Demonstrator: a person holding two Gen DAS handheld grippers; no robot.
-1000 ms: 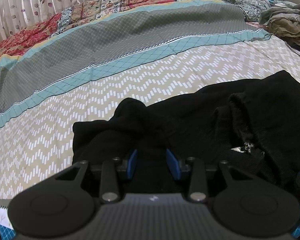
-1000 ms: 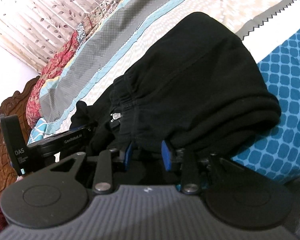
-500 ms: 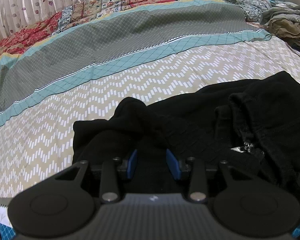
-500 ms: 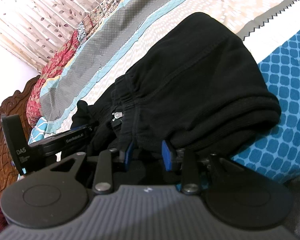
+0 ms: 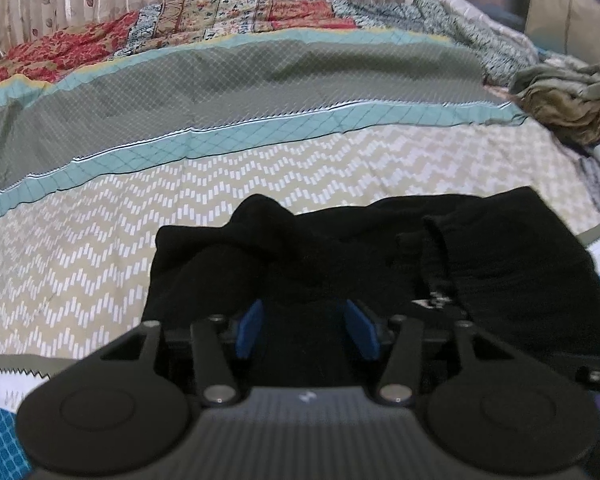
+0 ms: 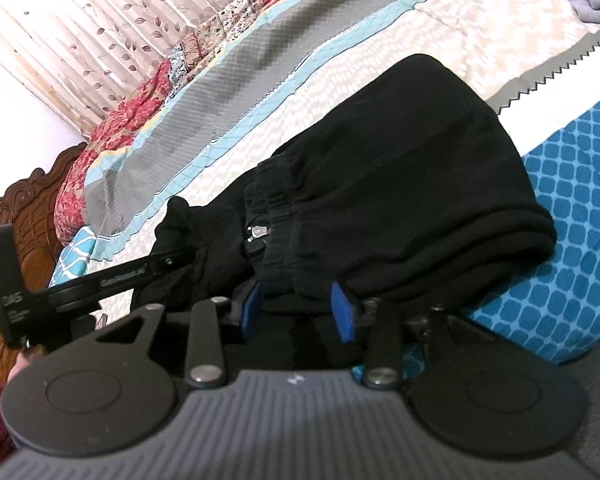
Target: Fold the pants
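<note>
The black pants (image 5: pixel 380 264) lie bunched on the patterned bedspread, also seen in the right wrist view (image 6: pixel 400 184) with the elastic waistband and a small metal tag showing. My left gripper (image 5: pixel 304 332) has black cloth between its blue pads and looks shut on a fold of the pants. My right gripper (image 6: pixel 296 312) likewise has the pants' near edge between its blue pads. The left gripper's body shows at the left of the right wrist view (image 6: pixel 100 284).
A bedspread (image 5: pixel 180 184) with chevron, teal and grey bands covers the bed. A heap of crumpled clothes (image 5: pixel 568 100) lies at the far right. A carved wooden headboard (image 6: pixel 24 208) and a curtain (image 6: pixel 100 20) stand beyond. A blue patterned sheet (image 6: pixel 572 272) lies under the pants' right side.
Both grippers have drawn back slightly and lifted with the pants still held; more of the bed and curtain shows. The pants keep their bunched shape.
</note>
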